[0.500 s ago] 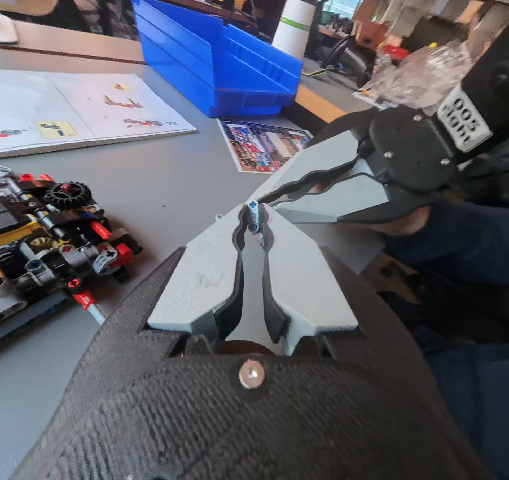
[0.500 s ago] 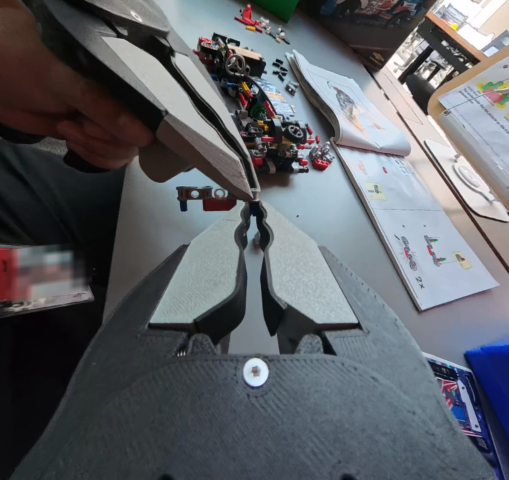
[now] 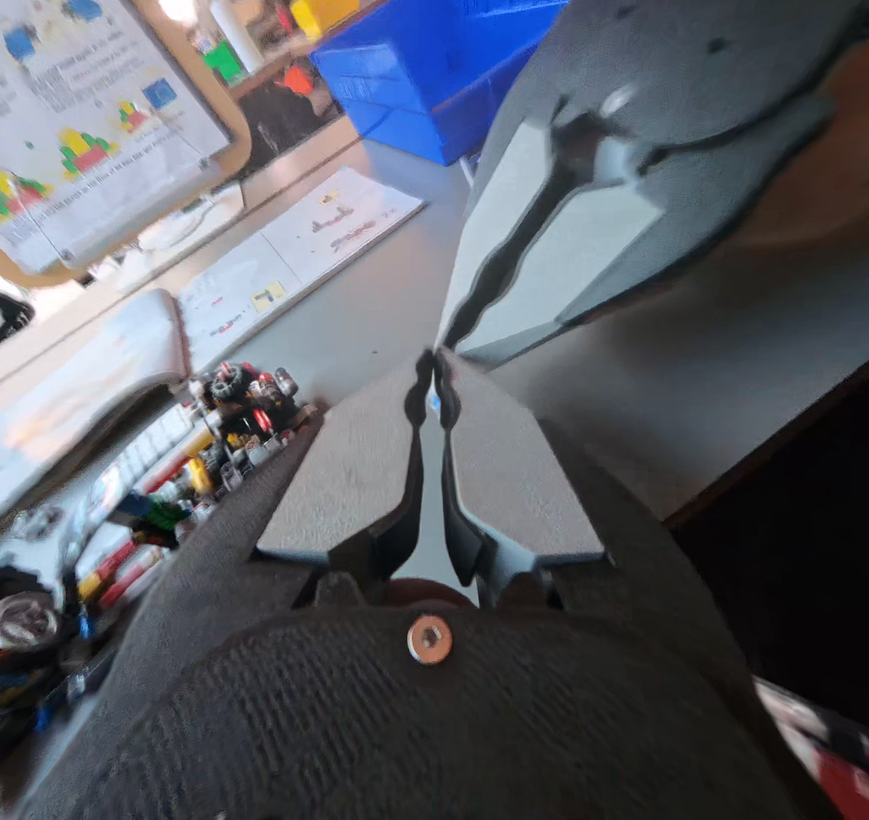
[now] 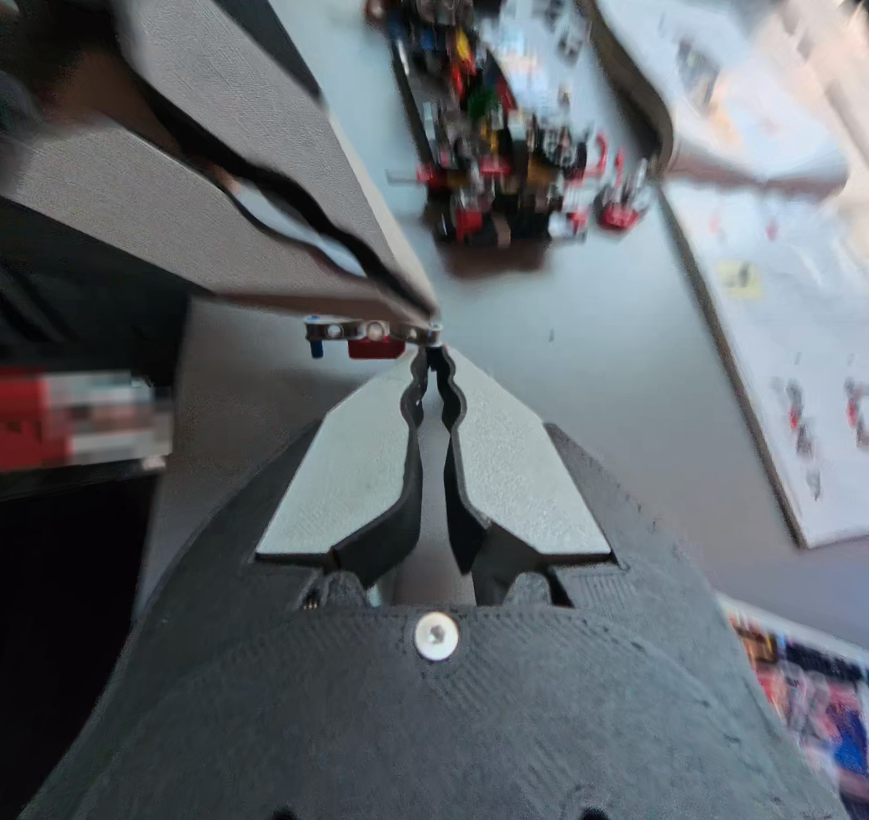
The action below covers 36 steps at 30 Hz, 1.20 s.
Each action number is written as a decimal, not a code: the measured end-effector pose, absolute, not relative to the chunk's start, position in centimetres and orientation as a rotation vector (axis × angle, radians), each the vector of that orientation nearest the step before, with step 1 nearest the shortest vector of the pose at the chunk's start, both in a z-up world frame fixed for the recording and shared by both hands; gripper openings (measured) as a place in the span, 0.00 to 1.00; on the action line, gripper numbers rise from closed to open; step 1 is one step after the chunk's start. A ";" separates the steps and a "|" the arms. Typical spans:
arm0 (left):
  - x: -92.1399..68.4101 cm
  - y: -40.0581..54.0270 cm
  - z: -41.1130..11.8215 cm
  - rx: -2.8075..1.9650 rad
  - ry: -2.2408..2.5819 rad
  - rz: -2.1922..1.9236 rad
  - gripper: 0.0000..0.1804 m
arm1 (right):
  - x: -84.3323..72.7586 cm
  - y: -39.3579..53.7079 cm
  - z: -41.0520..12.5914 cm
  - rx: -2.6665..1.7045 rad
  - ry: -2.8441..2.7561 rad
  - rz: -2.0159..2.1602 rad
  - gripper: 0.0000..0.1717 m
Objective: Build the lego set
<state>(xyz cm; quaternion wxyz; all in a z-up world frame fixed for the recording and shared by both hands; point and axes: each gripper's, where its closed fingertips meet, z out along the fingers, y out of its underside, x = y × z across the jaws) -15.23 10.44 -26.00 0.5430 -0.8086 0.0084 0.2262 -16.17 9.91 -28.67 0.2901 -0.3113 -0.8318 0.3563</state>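
Fingers (image 4: 414, 376) of both grippers are being kept clamped on the grey beam (image 4: 371, 329) at 12 o'clock, risking slippage from tip-only purchase.

Both grippers (image 4: 430, 351) pinch grey beam (image 4: 357, 329) — blurred

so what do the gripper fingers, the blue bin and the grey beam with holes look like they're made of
Gripper fingers: matte grey, finely grained faces with black wavy inner pads, probably printed plastic; the black body shows ridged layer lines. Blue bin: smooth, slightly glossy moulded plastic, with ribs on its wall. Grey beam, held at the left gripper: glossy hard plastic with round holes, like a building-toy piece; blur hides finer detail.
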 end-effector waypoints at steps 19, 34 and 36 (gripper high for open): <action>-16.9 9.6 -28.1 -2.128 -0.097 0.138 0.00 | -16.6 9.9 -28.4 -0.701 -2.133 0.840 0.01; -14.6 9.6 -27.0 -2.068 -0.113 -0.371 0.04 | -16.2 9.4 -26.7 -0.584 -2.049 0.856 0.01; -14.8 9.8 -26.9 -2.061 -0.098 -0.290 0.03 | -16.2 9.5 -26.7 -0.603 -2.063 0.869 0.01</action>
